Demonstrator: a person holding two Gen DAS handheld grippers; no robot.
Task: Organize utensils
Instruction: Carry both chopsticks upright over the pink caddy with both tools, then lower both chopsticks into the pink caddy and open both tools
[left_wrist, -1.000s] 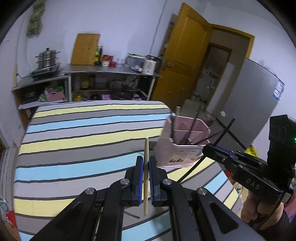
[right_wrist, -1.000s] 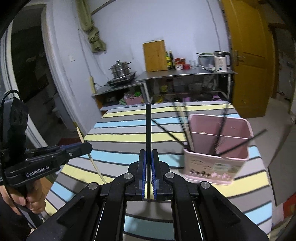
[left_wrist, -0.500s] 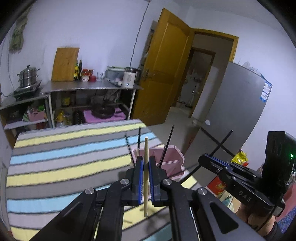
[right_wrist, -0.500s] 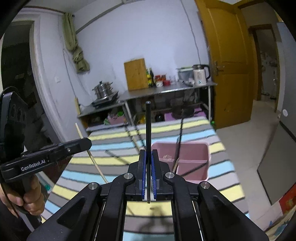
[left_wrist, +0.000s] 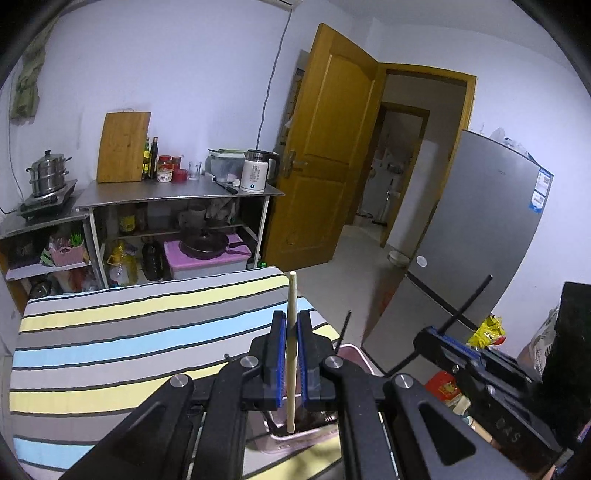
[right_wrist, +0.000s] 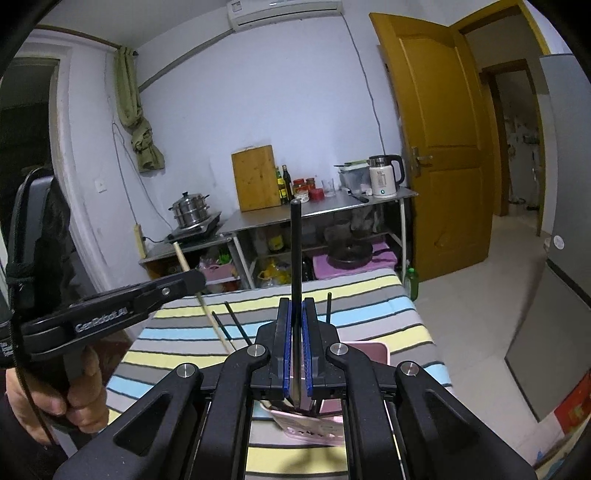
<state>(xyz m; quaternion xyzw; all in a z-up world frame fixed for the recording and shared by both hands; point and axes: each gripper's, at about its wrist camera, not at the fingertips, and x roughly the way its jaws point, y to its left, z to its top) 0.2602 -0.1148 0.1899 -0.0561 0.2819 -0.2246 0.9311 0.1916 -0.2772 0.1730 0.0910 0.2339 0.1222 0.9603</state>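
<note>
Left gripper (left_wrist: 291, 354) clamped tight on wooden chopstick (left_wrist: 291, 314), long axis upright between the pads, lower tip hanging over pink utensil holder (left_wrist: 354, 354). Right gripper (right_wrist: 296, 343) pinched shut on black chopstick (right_wrist: 296, 251), also upright in its own view. Both above the holder on the striped tablecloth (left_wrist: 110, 332), near its right edge.

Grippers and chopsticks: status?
Left gripper shut on wooden chopstick. Right gripper shut on black chopstick. Both above pink holder on striped cloth. Nothing blocking.
</note>
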